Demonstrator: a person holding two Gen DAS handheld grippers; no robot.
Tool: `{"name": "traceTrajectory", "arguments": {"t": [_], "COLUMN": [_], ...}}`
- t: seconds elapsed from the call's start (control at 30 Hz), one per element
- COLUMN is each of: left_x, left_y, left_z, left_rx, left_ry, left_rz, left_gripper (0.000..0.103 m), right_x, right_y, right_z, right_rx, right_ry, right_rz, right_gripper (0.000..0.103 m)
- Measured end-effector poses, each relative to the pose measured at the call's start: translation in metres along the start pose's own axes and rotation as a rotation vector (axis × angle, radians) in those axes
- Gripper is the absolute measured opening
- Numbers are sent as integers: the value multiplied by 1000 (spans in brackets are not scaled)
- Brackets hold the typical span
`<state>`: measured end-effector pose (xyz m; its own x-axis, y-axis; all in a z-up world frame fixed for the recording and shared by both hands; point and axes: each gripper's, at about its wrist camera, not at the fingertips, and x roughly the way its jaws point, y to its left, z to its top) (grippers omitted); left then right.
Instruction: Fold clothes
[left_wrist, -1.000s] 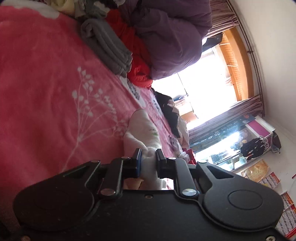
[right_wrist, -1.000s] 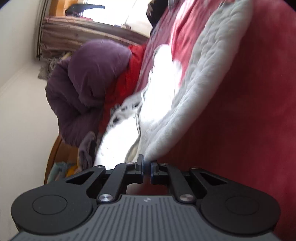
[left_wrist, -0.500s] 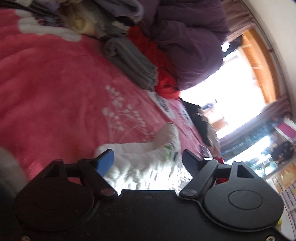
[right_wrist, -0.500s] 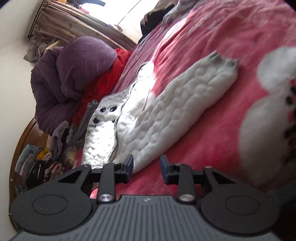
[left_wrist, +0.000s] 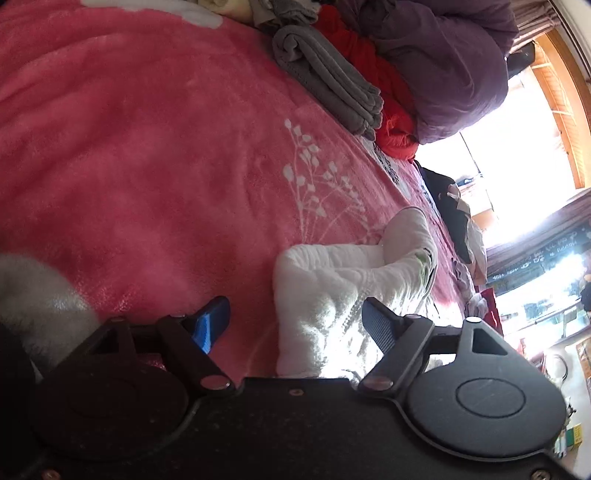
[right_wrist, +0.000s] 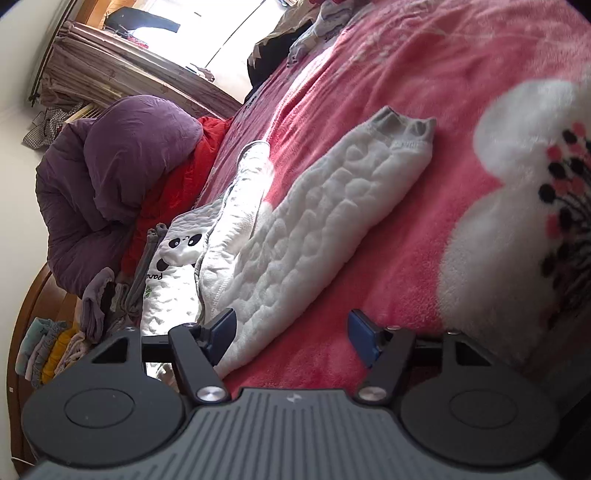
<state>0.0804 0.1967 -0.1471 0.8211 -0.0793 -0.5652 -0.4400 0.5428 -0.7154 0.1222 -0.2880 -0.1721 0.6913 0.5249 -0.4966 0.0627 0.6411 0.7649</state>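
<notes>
A white fleecy garment (left_wrist: 332, 291) lies on the pink blanket (left_wrist: 147, 166). In the right wrist view it shows as a long quilted sleeve (right_wrist: 317, 229) laid beside a panda print (right_wrist: 177, 251). My left gripper (left_wrist: 295, 325) hovers over the garment's near corner with its jaws wide and closing a little. The cloth reaches between them but the pads do not press it. My right gripper (right_wrist: 293, 336) is opening. The sleeve's near end sits beside its left finger (right_wrist: 221, 332), loose, with bare blanket under the rest of the gap.
A folded grey towel (left_wrist: 332, 77), a red cloth (left_wrist: 388, 107) and a purple duvet (left_wrist: 443, 55) line the bed's far side. Small folded clothes (right_wrist: 55, 347) are stacked by the wooden headboard (right_wrist: 33, 295). A bright window (left_wrist: 517, 147) glares.
Both grippers were shut on the white garment a second ago and have let go, their jaws now wide. The garment has dropped flat on the blanket. The right gripper has drawn back along the sleeve.
</notes>
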Motion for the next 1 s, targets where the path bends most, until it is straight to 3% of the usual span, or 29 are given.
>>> {"name": "traceTrajectory", "arguments": {"t": [0.03, 0.07, 0.1, 0.3, 0.4, 0.43, 0.47, 0.53, 0.67, 0.7, 0.73, 0.77, 0.8, 0.87, 0.97, 1.0], "left_x": [1, 4, 8, 21, 18, 17, 16, 13, 6, 7, 6, 5, 3, -2, -8, -12], "left_y": [-1, -2, -3, -14, -24, -27, -30, -34, -47, -52, -56, -60, -64, -59, -42, -37], "left_z": [0, 1, 1, -7, -12, -14, -16, -20, -30, -33, -35, -36, -38, -30, -11, -8], "left_rx": [16, 28, 38, 91, 121, 130, 138, 157, 225, 278, 325, 371, 416, 382, 235, 209], "left_ry": [-10, -7, -3, 12, 12, 15, 18, 33, 114, 188, 213, 231, 250, 212, 145, 121], "left_rz": [-17, -41, -65, -128, -185, -197, -209, -227, -311, -350, -348, -341, -334, -328, -312, -299], "left_gripper": [62, 42, 34, 18, 16, 16, 16, 15, 15, 15, 16, 20, 34, 56, 56, 56], "right_x": [5, 9, 11, 22, 24, 25, 25, 26, 8, -2, -12, -20, -26, -35, -34, -33], "right_y": [-1, 0, 3, 3, -3, -5, -8, -15, -18, -19, -19, -22, -27, -38, -48, -47], "right_z": [0, 2, 3, 9, 10, 10, 11, 15, 27, 33, 39, 44, 49, 58, 59, 58], "right_rx": [10, 16, 10, -7, 3, 4, 10, 35, 45, 46, 47, 52, 65, 95, 144, 129], "right_ry": [-4, -7, -13, -25, -44, -53, -62, -82, -183, -226, -268, -303, -325, -357, -334, -331], "right_rz": [3, 10, 17, 26, 28, 28, 30, 37, 63, 65, 66, 58, 33, -10, -32, -42], "right_gripper": [68, 72, 73, 69, 57, 46, 27, 10, 9, 8, 8, 8, 8, 11, 22, 33]}}
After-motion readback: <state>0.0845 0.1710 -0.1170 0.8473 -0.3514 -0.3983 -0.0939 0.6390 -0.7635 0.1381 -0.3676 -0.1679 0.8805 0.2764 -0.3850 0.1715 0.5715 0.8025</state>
